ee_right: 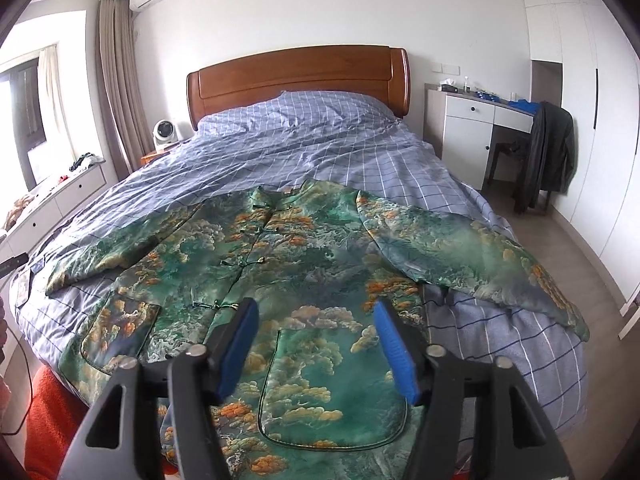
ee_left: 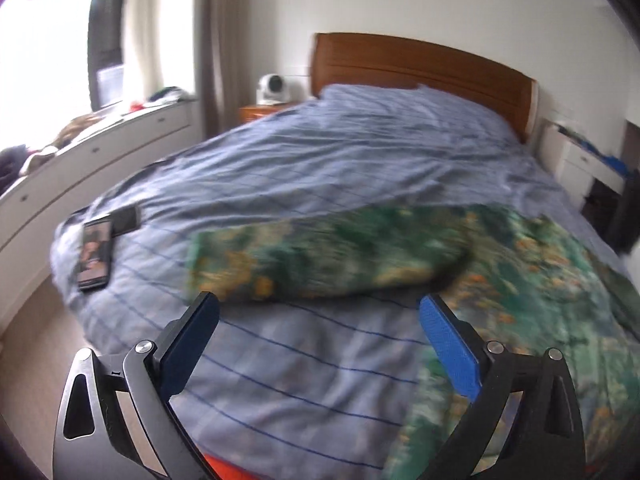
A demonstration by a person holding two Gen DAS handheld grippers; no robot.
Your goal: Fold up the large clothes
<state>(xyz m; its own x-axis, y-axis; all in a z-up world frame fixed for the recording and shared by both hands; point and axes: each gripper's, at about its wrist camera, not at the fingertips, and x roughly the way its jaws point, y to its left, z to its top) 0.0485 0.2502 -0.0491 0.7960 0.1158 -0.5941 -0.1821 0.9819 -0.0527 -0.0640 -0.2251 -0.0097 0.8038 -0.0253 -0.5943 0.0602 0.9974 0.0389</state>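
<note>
Jacket (ee_right: pixel 280 264) lies flat, front up, on bed (ee_right: pixel 360 152), sleeves spread for folding. Left gripper (ee_left: pixel 320 312) and right gripper (ee_right: pixel 316 316) hover above it, jaws apart, holding nothing

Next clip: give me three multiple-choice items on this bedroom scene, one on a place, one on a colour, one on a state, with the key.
1. Where does the phone lie?
A. on the bed, beyond the jacket's sleeve end
B. on the white desk
C. on the floor

2. What colour is the headboard?
A. white
B. reddish-brown wood
C. black

3. How is the patterned jacket lying?
A. rolled into a ball
B. folded into a small square
C. spread flat, both sleeves out

Key: 1 A, the left wrist view shows it on the checked bedding past the sleeve; 2 B, the wood shows warm brown; 3 C, both sleeves stretch sideways while the left gripper and right gripper hover open.
</note>
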